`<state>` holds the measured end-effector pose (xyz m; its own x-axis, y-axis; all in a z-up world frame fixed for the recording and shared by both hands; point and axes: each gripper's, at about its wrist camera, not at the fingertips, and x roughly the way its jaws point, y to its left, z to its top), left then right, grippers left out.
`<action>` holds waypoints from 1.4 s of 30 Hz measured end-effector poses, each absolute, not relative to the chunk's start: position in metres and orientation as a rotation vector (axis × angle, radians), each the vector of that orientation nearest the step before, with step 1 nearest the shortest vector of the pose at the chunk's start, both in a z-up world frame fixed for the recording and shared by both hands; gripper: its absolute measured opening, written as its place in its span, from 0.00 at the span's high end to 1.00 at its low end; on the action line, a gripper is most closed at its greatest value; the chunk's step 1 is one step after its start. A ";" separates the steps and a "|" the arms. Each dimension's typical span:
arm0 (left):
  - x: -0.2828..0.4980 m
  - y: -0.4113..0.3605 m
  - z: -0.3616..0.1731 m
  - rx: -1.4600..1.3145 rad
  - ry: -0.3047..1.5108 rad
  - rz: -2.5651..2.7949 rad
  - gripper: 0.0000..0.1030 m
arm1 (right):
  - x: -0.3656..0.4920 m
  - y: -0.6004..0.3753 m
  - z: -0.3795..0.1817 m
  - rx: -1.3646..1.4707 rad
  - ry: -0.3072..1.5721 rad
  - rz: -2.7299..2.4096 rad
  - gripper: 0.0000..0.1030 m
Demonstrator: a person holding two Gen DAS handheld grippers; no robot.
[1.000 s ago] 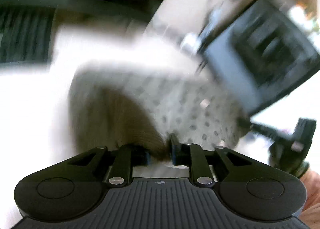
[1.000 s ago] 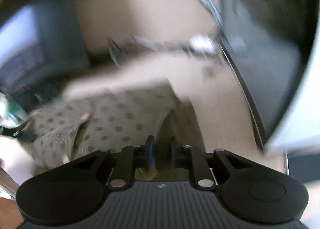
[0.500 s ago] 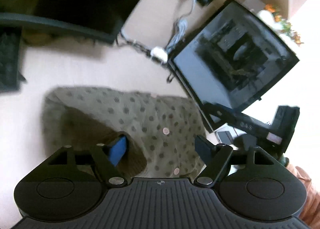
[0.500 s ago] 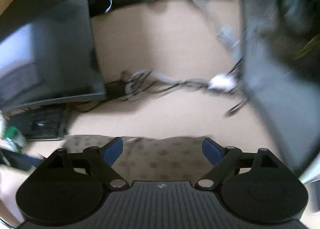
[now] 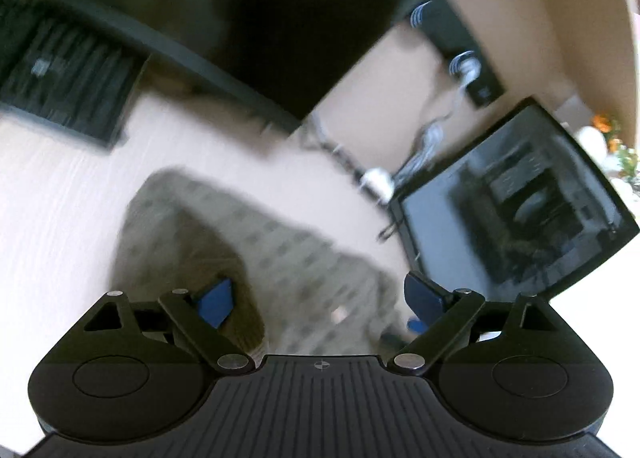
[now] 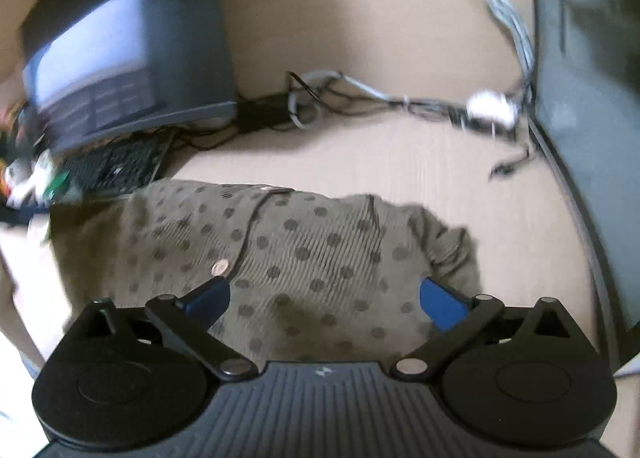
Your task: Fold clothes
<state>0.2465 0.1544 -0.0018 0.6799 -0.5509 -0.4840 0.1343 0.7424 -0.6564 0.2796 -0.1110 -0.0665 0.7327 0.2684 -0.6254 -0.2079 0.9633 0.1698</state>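
An olive knit cardigan with dark polka dots (image 6: pixel 304 250) and small pink buttons lies folded on the light wooden desk (image 6: pixel 400 162). It shows blurred in the left wrist view (image 5: pixel 280 250). My right gripper (image 6: pixel 324 298) is open just above the cardigan, holding nothing. My left gripper (image 5: pixel 320 300) is open over the cardigan's near edge, holding nothing. Both have blue pads (image 6: pixel 440 302).
A monitor (image 6: pixel 128 58) and black keyboard (image 6: pixel 116 166) stand at the left in the right wrist view. Tangled cables (image 6: pixel 400 102) run across the back. A second monitor (image 5: pixel 516 202) stands at the right in the left wrist view.
Both grippers were shut on the cardigan a second ago; they opened, let it drop onto the desk, and now hover over it. Both views have shifted.
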 end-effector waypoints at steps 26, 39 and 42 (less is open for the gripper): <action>0.298 0.124 -0.041 -0.448 0.926 -0.331 0.05 | 0.346 -0.095 -0.101 0.003 0.779 0.173 0.00; 0.309 0.129 -0.067 -0.413 1.049 -0.378 0.02 | 0.348 -0.106 -0.066 0.030 0.697 -0.016 0.00; 0.308 0.129 -0.068 -0.419 1.055 -0.392 0.01 | 0.357 -0.112 -0.078 0.031 0.746 -0.090 0.00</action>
